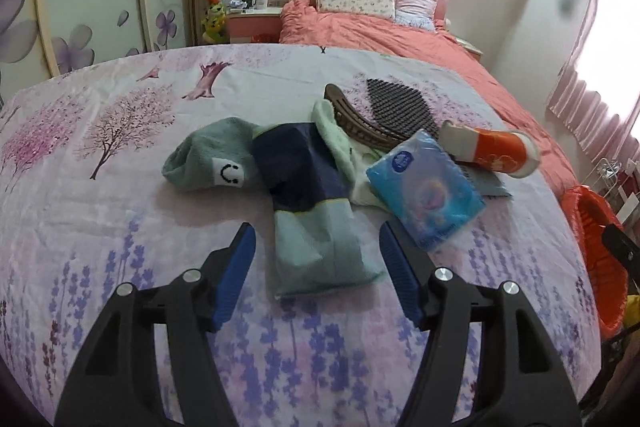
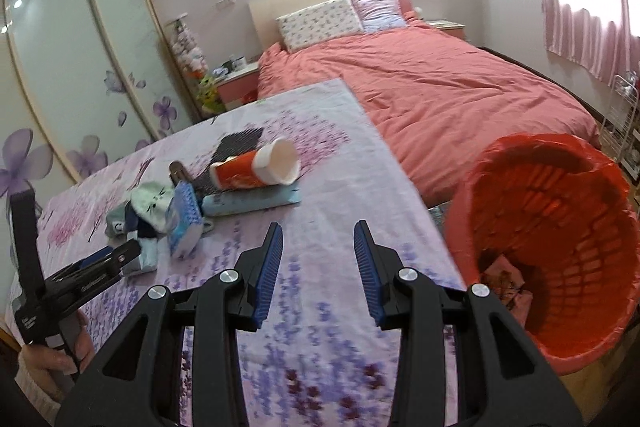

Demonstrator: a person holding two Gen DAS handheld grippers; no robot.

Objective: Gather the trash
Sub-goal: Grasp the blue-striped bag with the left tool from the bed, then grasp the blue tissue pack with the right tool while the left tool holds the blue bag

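Pink bedroom walls and a coral bed lay behind a table draped in blossom-print cloth. On it, among socks, a comb and a tissue pack, lay the orange paper cup, on its side, long axis across the left view, mouth rightward. Left tongs stood apart and empty, straddling a sock. Right tongs, likewise apart and empty, seemed nearer the cup and the red-lined bin.
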